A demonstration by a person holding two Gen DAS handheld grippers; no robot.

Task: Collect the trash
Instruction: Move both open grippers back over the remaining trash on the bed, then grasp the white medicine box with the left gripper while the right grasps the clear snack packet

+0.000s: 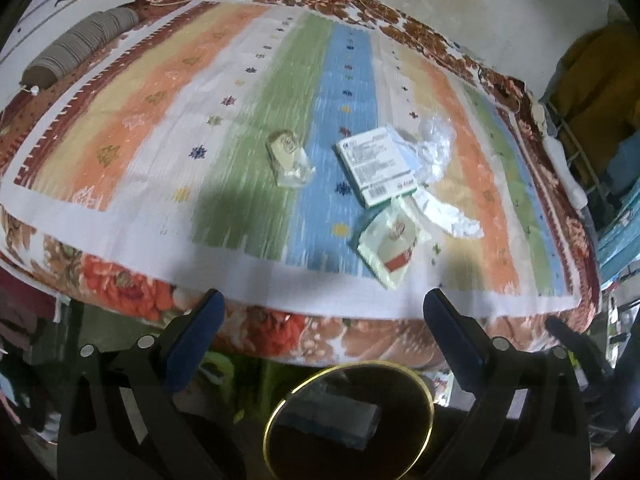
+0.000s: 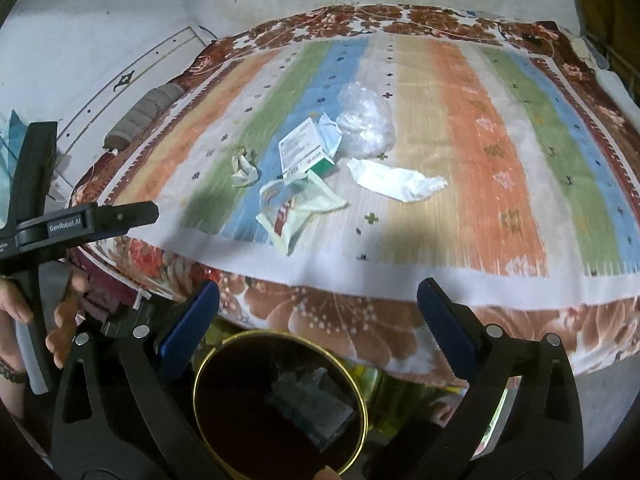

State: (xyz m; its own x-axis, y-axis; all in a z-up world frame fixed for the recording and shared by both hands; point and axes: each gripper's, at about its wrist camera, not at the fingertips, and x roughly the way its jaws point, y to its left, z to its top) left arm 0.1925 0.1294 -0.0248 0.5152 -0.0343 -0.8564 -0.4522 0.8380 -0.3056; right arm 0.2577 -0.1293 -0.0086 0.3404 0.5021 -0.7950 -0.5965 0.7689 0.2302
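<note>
Below my left gripper (image 1: 320,312) and right gripper (image 2: 318,300), both with fingers spread wide and empty, stands a gold-rimmed bin (image 2: 362,396) holding a wrapper. On the striped bed cover (image 1: 192,80) lie a small carton (image 1: 376,168), clear plastic (image 2: 366,120), white paper (image 2: 396,180) and crumpled packets (image 2: 296,208).

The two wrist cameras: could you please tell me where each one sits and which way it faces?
Left wrist: on the left gripper, angled down over the bin toward the striped bedspread; own open fingers show.
Right wrist: on the right gripper, same tilt; open fingers, left gripper and a hand show.
Shared: bin, bedspread, carton.
</note>
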